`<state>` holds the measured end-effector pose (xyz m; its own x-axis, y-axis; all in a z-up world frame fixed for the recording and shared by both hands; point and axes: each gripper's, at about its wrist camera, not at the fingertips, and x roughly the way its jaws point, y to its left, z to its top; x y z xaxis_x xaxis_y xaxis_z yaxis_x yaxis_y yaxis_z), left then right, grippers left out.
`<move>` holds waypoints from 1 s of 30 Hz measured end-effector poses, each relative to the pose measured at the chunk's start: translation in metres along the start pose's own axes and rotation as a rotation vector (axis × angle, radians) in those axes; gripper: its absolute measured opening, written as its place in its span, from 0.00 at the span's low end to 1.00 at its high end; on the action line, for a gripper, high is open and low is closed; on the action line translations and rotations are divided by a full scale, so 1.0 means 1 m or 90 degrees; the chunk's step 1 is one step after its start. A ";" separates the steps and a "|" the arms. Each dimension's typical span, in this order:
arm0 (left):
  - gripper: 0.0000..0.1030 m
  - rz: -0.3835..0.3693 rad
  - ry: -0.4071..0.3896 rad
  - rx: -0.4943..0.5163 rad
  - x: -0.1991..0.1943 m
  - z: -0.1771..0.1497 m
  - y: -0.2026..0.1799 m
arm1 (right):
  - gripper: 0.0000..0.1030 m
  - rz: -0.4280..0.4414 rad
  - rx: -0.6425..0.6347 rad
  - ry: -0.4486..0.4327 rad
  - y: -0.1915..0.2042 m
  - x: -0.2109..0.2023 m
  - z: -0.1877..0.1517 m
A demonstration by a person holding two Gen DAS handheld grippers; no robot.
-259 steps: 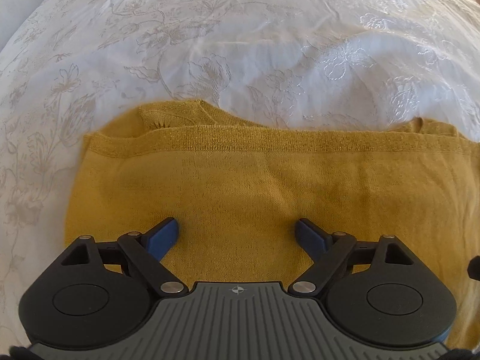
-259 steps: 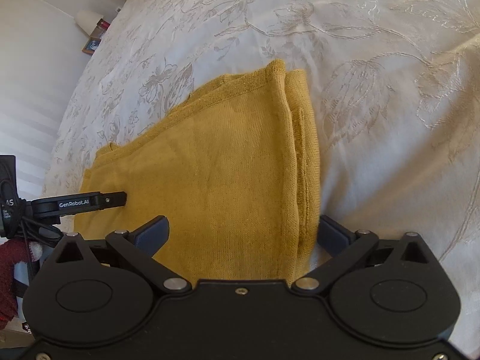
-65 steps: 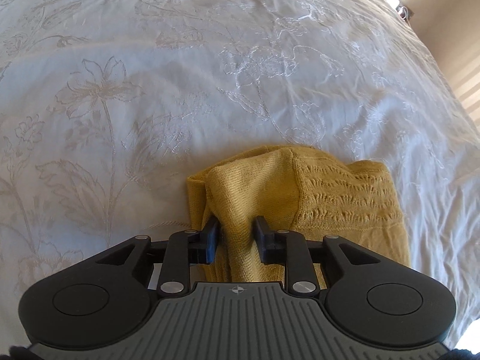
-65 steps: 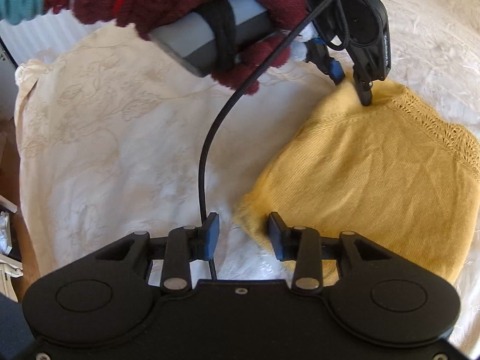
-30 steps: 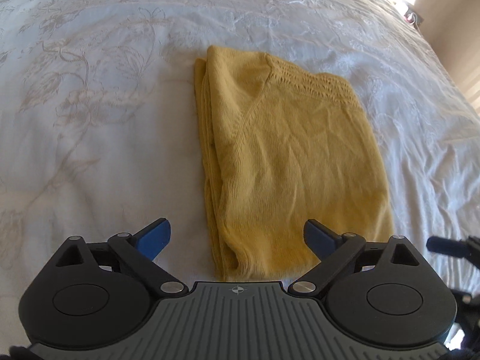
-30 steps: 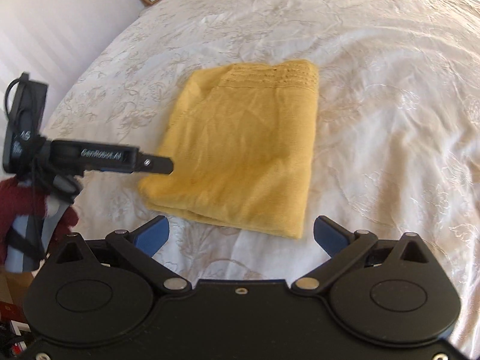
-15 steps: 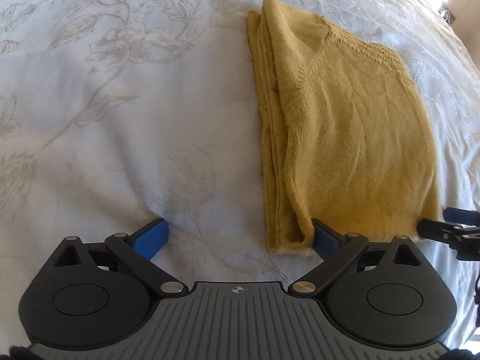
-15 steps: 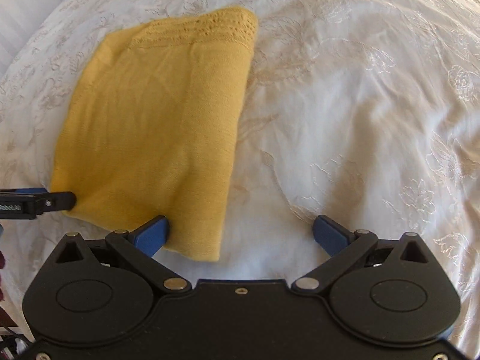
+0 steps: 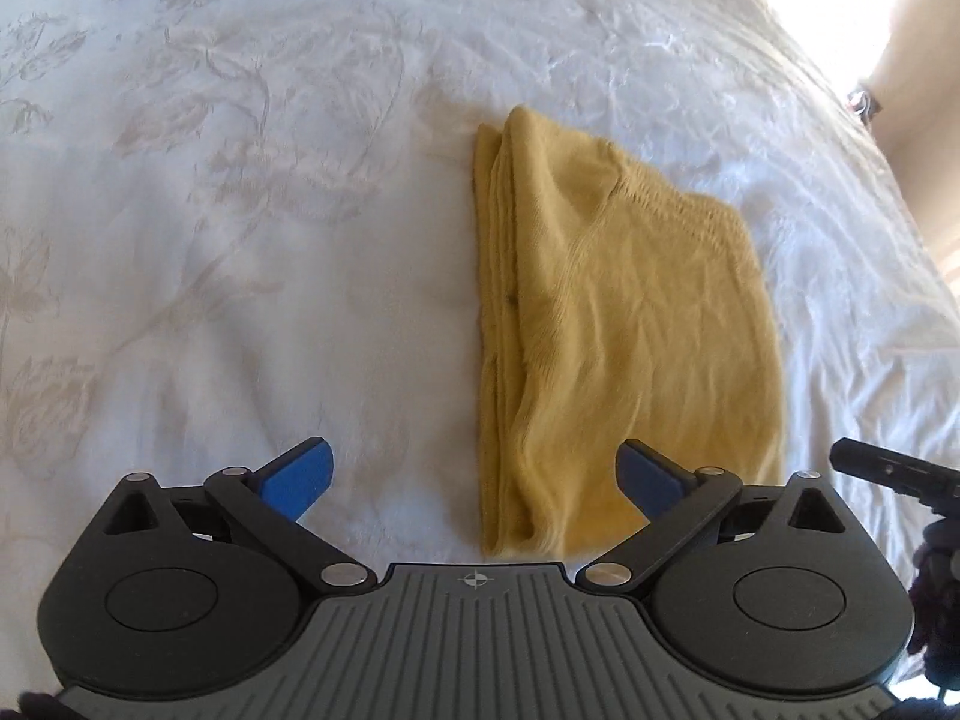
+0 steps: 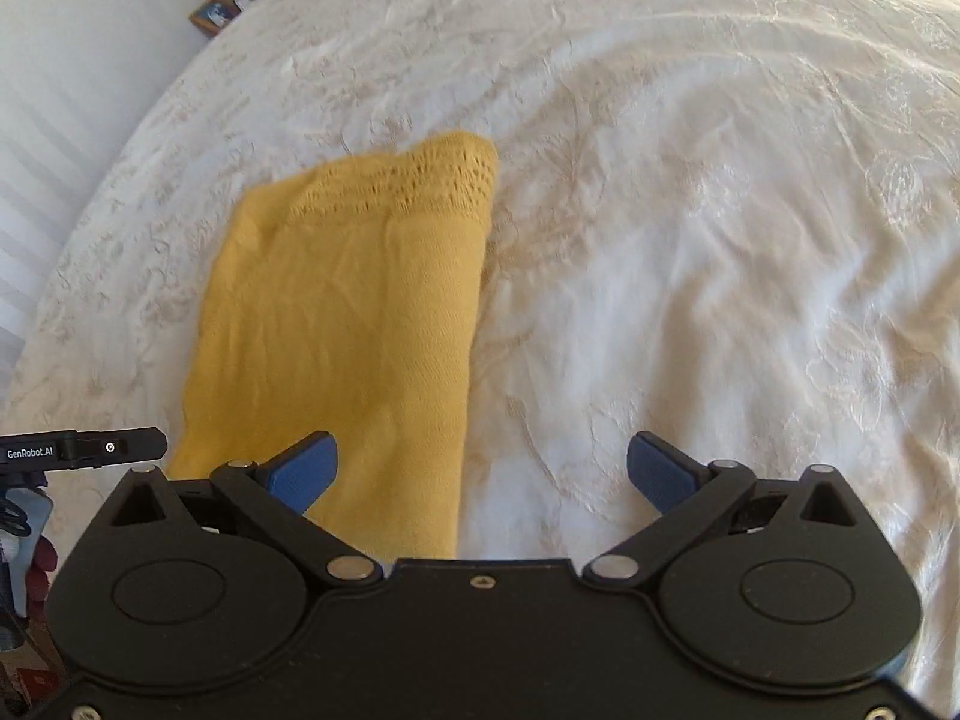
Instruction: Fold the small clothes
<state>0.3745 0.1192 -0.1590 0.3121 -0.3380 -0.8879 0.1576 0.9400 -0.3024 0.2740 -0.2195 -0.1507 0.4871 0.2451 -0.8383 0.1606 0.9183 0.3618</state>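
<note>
Folded yellow sweater (image 9: 624, 324) flat on the bedspread (image 9: 240, 210), my left claw (image 9: 474, 474) and right claw (image 10: 480, 474) spread wide, empty, at the sweater's near edge.

We are looking at our left gripper (image 9: 474, 471): it is showing 2 blue pads (image 9: 297, 476) on black linkage arms, silver pivot pins, 2 round black housings and a grey ribbed plate bearing a small crosshair mark. Our right gripper (image 10: 483, 471) is wearing the same blue pads and silver pins on a plain black plate with 1 small screw. "GenRobot.AI" is showing in white on a black bar (image 10: 84, 450). A dark red knitted glove (image 9: 936, 600) is peeking in.
</note>
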 end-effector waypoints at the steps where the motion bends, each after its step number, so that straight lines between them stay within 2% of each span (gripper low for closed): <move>1: 0.99 -0.006 -0.003 -0.002 0.002 0.008 -0.001 | 0.99 0.009 0.003 -0.004 -0.001 0.002 0.006; 6: 0.99 -0.019 -0.007 0.009 0.031 0.045 -0.021 | 0.99 0.051 0.035 -0.010 -0.004 0.031 0.042; 9: 0.99 -0.023 0.011 0.030 0.051 0.056 -0.029 | 0.99 0.073 0.048 -0.007 -0.004 0.046 0.056; 14: 0.99 -0.029 0.051 0.056 0.078 0.057 -0.031 | 0.99 0.116 0.073 0.017 -0.010 0.075 0.073; 24: 0.99 -0.067 0.058 0.025 0.088 0.068 -0.025 | 0.99 0.211 0.062 0.059 -0.009 0.118 0.090; 30: 0.99 -0.129 0.077 0.004 0.075 0.041 -0.015 | 1.00 0.230 0.065 0.072 -0.005 0.129 0.095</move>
<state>0.4343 0.0778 -0.2067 0.1587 -0.5111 -0.8448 0.2115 0.8533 -0.4765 0.4173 -0.2225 -0.2217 0.4310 0.5850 -0.6870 0.0838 0.7321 0.6760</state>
